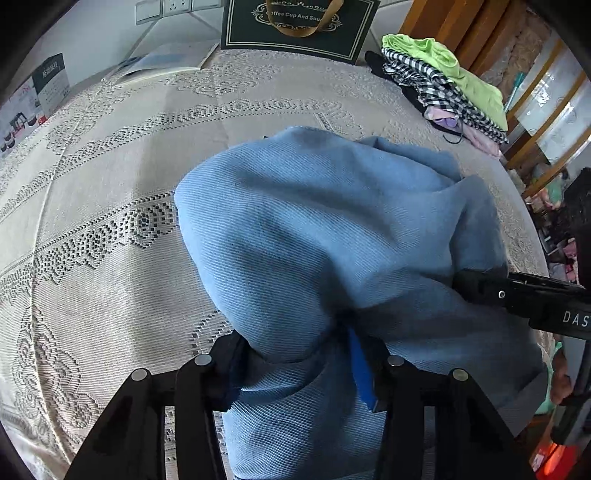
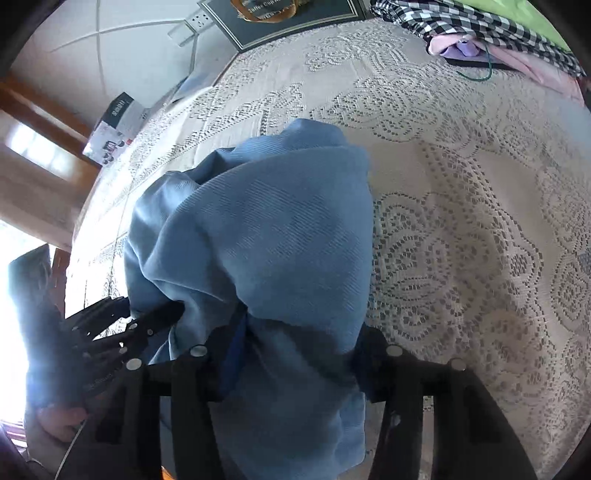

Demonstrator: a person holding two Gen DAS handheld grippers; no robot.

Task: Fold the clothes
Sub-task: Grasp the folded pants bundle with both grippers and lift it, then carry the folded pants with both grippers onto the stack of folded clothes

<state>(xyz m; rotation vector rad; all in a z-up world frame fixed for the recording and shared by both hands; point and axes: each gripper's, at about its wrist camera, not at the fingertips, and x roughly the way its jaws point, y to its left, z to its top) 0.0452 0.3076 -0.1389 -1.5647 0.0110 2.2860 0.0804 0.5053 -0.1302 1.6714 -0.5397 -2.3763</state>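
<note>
Left wrist: bag [image 1: 299,27] lettered "Coffee Cup And"

Daylight fills both of my wrist views, bright but soft. In my right wrist view a window [image 2: 14,332] at the left edge burns out to pure white, and its glare hazes over my left gripper [image 2: 122,332] and the hand behind it, washing their blacks to grey-blue. The blue garment [image 1: 314,240] shows soft shadows in its folds and casts a faint one onto the lace tablecloth [image 1: 110,184]. Fisheye bending is strong: the table edge curves, and dark vignette arcs cut every corner. Focus is sharp mid-frame, where the twill weave reads clearly; the pile of clothes [image 1: 450,85] is slightly softer towards the rim.
</note>
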